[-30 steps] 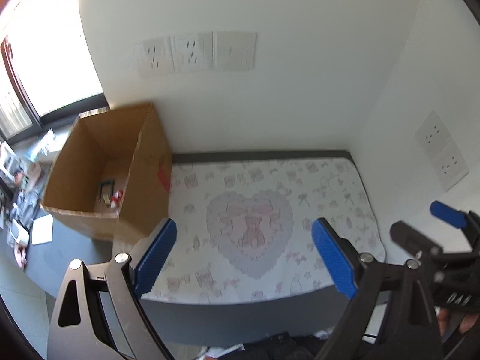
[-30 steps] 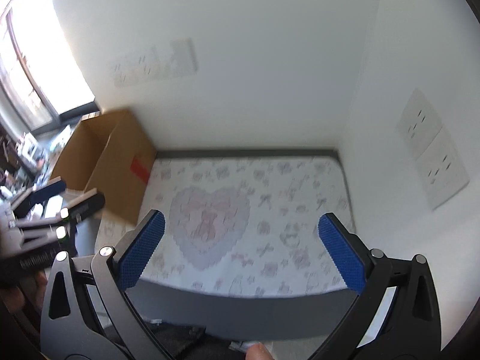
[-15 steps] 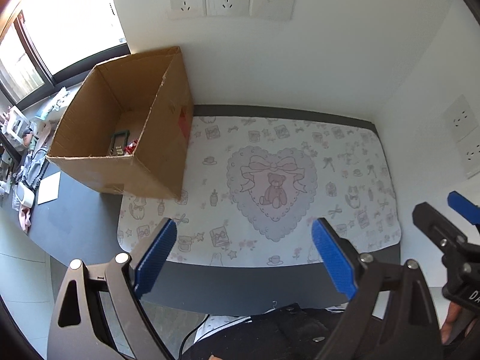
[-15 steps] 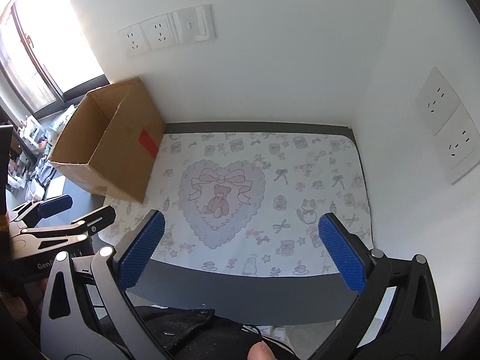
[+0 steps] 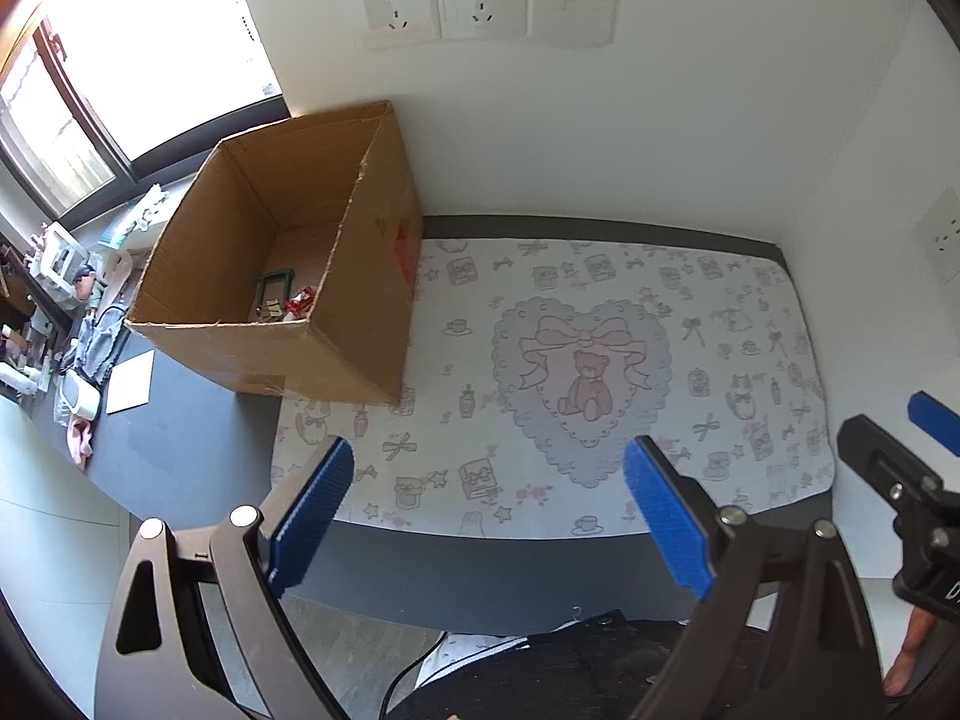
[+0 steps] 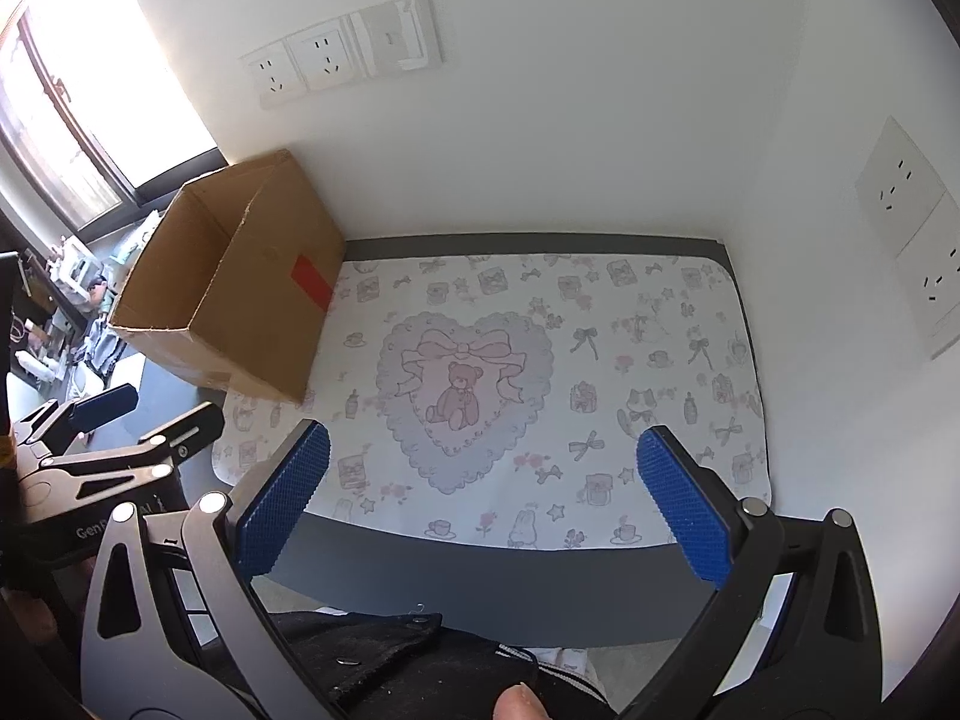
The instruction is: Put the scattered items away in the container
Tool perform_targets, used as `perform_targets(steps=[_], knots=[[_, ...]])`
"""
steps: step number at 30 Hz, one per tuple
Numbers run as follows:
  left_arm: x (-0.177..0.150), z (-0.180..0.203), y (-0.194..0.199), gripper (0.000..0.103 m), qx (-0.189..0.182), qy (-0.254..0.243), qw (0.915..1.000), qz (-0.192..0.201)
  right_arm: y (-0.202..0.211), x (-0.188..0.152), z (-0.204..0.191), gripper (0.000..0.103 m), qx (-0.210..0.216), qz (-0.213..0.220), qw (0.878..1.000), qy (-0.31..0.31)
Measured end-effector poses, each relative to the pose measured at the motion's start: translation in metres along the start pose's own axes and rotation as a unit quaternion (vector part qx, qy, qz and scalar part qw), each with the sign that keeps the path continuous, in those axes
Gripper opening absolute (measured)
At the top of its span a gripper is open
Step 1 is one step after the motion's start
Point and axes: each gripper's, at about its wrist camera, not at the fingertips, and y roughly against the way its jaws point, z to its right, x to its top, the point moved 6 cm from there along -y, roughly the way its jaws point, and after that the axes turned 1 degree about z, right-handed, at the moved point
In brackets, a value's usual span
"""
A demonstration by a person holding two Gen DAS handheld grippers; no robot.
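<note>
An open cardboard box [image 5: 354, 324] [image 6: 264, 312] stands at the left end of a printed mat [image 5: 750, 324] [image 6: 660, 324] with a teddy-bear heart. Several small items [image 5: 282, 303] lie on the box floor, among them a dark frame and something red. No loose item shows on the mat. My left gripper [image 5: 489, 516] hangs open over the mat's near edge, nothing between its blue pads [image 5: 312, 510]. My right gripper [image 6: 483, 498] is open too and holds nothing, above the near edge further right. Each gripper shows at the edge of the other's view.
The mat lies on a dark table [image 5: 480, 576] in a corner of white walls with sockets [image 5: 480, 6]. Clutter [image 5: 78, 300] covers the table's far left under a window. A person's dark clothing [image 6: 372, 654] and a fingertip [image 6: 522, 702] are at the near edge.
Both grippers have sunk and tipped further down, so the box, mat and wall sockets sit lower and fuller in both views. Both stay open and empty.
</note>
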Motion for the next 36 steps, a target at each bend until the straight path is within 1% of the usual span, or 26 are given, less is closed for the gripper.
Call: perform_targets(steps=[17,36], knots=[[0.0041,-0.0048,-0.003,0.091,0.022,-0.009,0.9997,0.0,-0.0061,-0.0036,-0.0014,0.103,-0.003,-0.017,1.0,-0.003],[0.0082,0.001,-0.0019,0.091,0.024,-0.023,0.9994,0.008,-0.0097,0.0001,0.0044,0.103,-0.004,-0.02,1.0,-0.005]])
